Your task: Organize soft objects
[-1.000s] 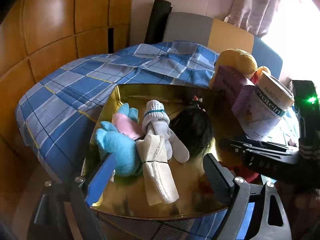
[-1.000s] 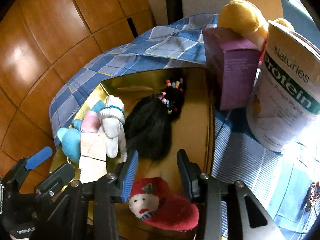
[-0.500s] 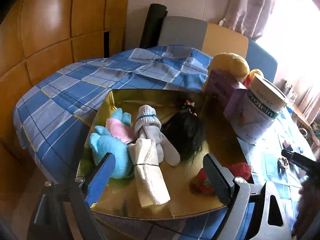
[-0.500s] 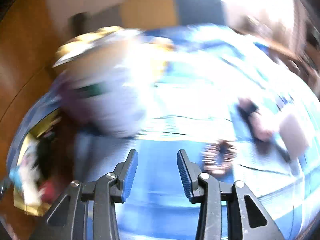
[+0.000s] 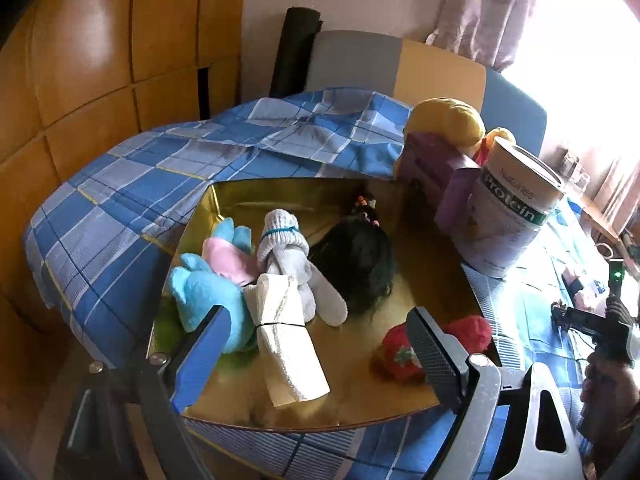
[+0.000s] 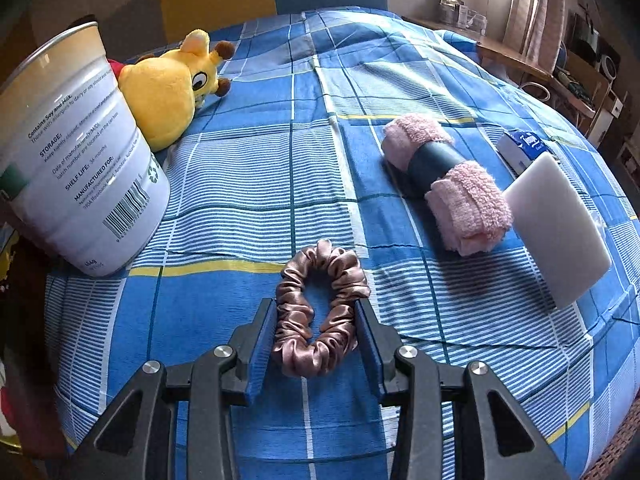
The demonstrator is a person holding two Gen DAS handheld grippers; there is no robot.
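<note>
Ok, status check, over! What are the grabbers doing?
Left gripper open over the gold tray. Right gripper straddling the scrunchie, not clearly squeezing. Nothing in the way.

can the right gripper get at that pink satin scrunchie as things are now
Probably yes. The right gripper already straddles the scrunchie, one finger at each side, with nothing lying over it. The scrunchie lies flat on the checked blue cloth, apart from the tin and the rolled pink towel.

tin (image 5: 508, 220): "Naturies", "Protein" | back (image 6: 80, 168): "STORAGE", "SHELF LIFE", "MANUFACTURED FOR"
</note>
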